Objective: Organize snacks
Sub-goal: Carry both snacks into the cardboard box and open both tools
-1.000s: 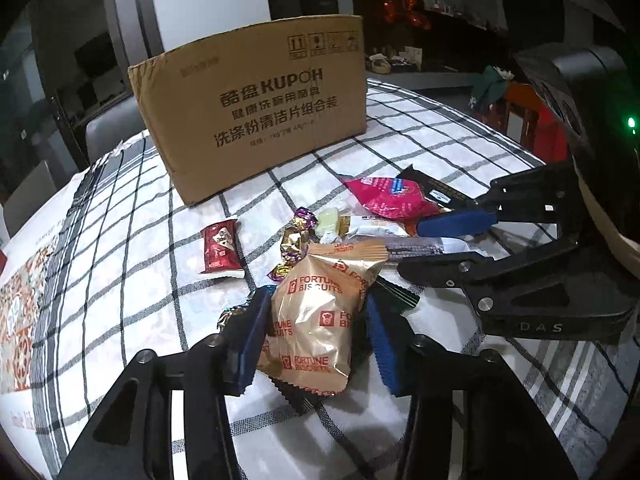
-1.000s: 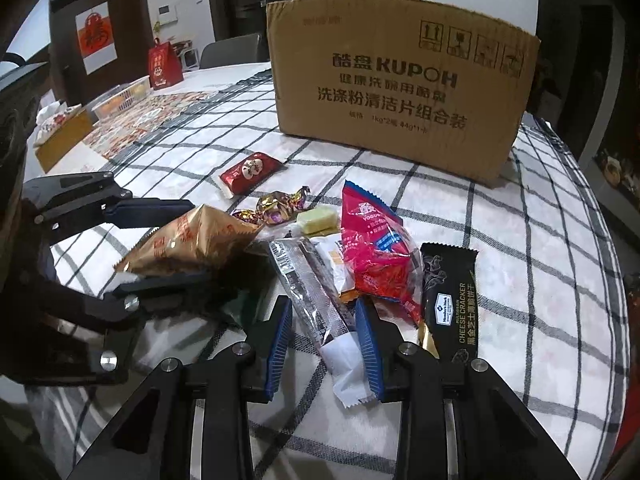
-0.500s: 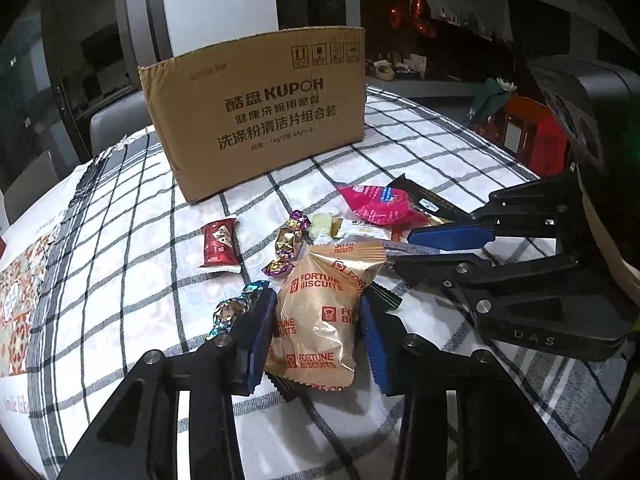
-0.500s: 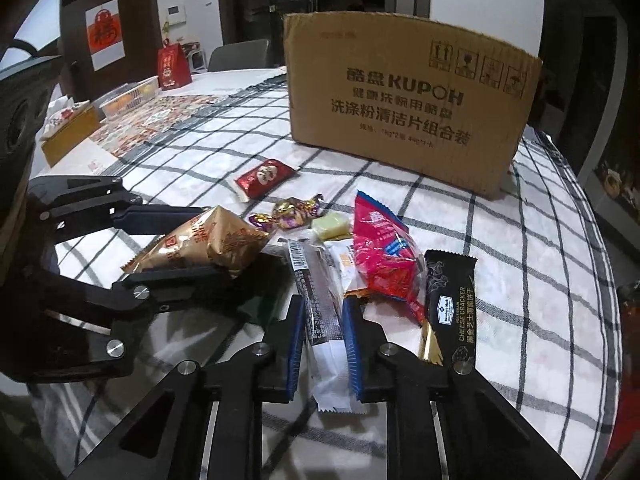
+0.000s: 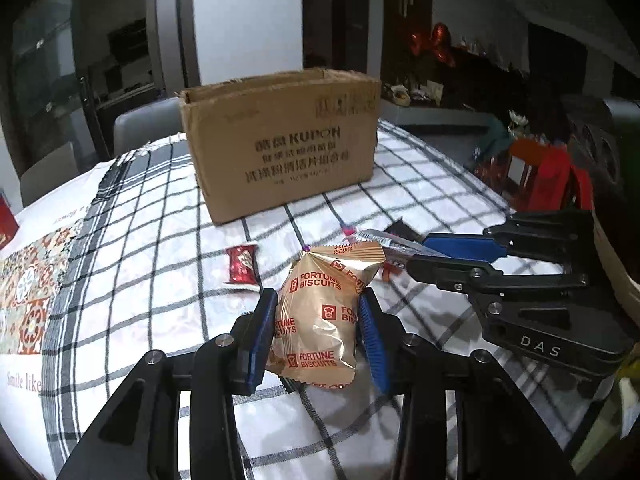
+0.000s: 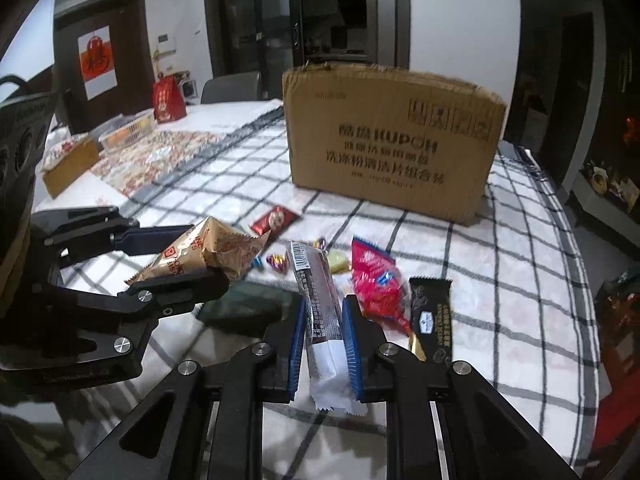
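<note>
Pinching crinkly gold biscuit pouch (image 5: 320,320) | left gripper (image 5: 318,332) | right gripper (image 6: 322,336): slim foil bar (image 6: 320,304)

1. The gold snack bag (image 5: 320,320) bears "FORTUNE BISCUITS" in red, printed several times over.
2. The cardboard box (image 5: 280,152) reads "KUPOH" among Chinese lines too blurred to make out.
3. The black gripper body (image 5: 540,344) at the right of the left wrist view carries "DAS".
4. The white cloth edge (image 5: 24,380) shows "Smile like".
</note>
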Motion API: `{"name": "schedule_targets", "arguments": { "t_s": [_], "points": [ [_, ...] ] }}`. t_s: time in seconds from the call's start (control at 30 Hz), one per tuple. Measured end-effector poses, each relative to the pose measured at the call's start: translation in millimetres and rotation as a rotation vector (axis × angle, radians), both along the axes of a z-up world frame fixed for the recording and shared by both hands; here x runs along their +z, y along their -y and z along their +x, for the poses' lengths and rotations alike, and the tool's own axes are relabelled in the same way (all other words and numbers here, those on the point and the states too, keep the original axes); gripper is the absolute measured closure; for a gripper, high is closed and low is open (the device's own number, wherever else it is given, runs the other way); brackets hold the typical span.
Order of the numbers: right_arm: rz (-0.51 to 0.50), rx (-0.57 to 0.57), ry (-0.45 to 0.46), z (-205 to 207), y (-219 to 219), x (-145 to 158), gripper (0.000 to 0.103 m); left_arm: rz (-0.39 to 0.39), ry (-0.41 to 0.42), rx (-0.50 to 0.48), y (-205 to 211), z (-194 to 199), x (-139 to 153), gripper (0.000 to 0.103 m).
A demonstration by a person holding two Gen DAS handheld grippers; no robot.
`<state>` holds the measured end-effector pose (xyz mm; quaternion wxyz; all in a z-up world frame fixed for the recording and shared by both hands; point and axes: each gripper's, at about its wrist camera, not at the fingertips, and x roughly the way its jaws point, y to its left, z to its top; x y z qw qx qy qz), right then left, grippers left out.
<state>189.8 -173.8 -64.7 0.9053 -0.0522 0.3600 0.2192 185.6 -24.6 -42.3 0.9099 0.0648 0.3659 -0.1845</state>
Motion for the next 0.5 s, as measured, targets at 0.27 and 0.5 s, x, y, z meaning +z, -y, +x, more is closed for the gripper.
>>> {"name": "schedule_targets", "arguments": {
  "t_s": [0.27, 0.5],
  "points": [
    [0.081, -0.074, 0.051, -4.9, 11.1, 49.6, 0.083, -0.023, 0.056, 0.043, -4.5, -6.0, 49.1, 0.063],
    [0.12, -0.114, 0.106, -5.9, 14.9, 86.1, 0.083, -0.048, 0.09, 0.057, -6.1, 3.1, 89.0, 0.063]
  ]
}}
